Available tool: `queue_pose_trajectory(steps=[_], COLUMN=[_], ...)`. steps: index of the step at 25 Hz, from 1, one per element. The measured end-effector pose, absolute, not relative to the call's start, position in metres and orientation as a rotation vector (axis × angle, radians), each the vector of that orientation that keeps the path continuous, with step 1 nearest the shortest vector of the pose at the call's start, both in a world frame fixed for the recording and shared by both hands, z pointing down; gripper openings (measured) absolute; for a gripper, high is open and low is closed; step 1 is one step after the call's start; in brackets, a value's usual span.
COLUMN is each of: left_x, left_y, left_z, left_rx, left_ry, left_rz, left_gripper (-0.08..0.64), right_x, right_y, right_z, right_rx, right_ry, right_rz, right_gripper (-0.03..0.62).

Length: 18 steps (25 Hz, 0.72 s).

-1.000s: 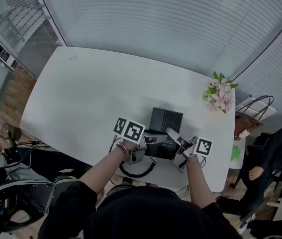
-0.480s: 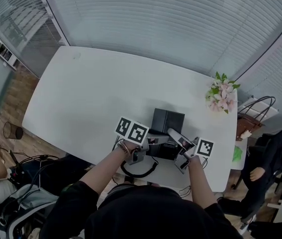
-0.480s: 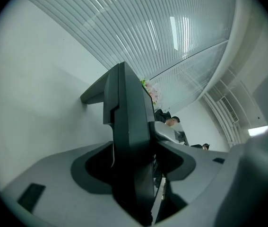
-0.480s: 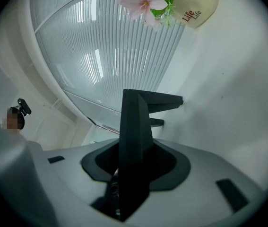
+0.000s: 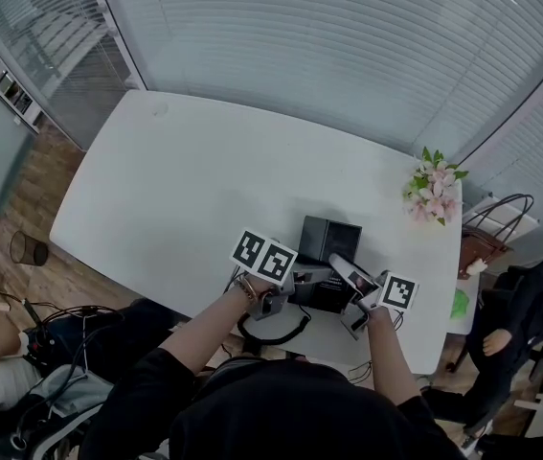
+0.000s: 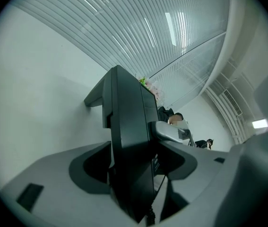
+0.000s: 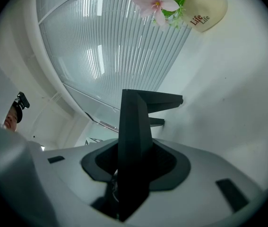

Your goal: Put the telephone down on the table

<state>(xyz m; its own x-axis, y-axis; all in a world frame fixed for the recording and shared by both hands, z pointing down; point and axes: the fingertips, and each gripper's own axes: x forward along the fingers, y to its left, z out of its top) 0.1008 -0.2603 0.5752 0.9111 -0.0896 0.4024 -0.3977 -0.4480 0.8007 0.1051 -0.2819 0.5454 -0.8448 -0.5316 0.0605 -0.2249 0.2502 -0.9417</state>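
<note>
telephone (image 5: 328,241): black | table (image 5: 185,171): white | right hand-held gripper (image 5: 343,271): grey, black-and-white square markers | flowers (image 5: 434,188): pink, green leaves | vase (image 7: 204,6): cream, dark lettering | blinds (image 5: 348,56): pale grey-white horizontal slats | floor (image 5: 32,209): brown wood | sleeve (image 5: 281,410): black

Wht table (image 5: 185,180), window blinds (image 5: 348,56) behind, wood floor (image 5: 33,209) left, flowers (image 5: 434,195) rt edge.

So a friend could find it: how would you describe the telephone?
Start at the big white table. Close to its near edge, right of middle, sits the black telephone. It is the only dark, boxy thing there; the pink flowers stand apart at the right corner.
</note>
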Motion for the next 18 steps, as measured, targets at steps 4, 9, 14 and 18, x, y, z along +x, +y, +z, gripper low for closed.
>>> queue_pose_trajectory(steps=[4,9,14,18], left_x=[0.1003,0.0963,0.0948,0.0945], left_y=[-0.2603,-0.2600,-0.2595,-0.2603], left_z=[0.5759,0.5782,0.5777,0.5777], left_rx=[2.015,1.999,2.001,2.003], left_ry=[-0.355,-0.368,-0.374,-0.377], left_rz=[0.372,0.387,0.389,0.389], left_gripper=[0.310,0.324,0.325,0.327], right_x=[0.1053,0.1020,0.1013,0.1017], right_y=[-0.2821,-0.2815,-0.2808,-0.2808], right_z=[0.5456,0.5443,0.5443,0.5455], right_rx=[-0.723,-0.737,-0.752,-0.770], right_ry=[2.269,2.293,2.301,2.296], right_rz=[-1.609,-1.591,-1.586,-1.590], right_gripper=[0.169,0.168,0.167,0.169])
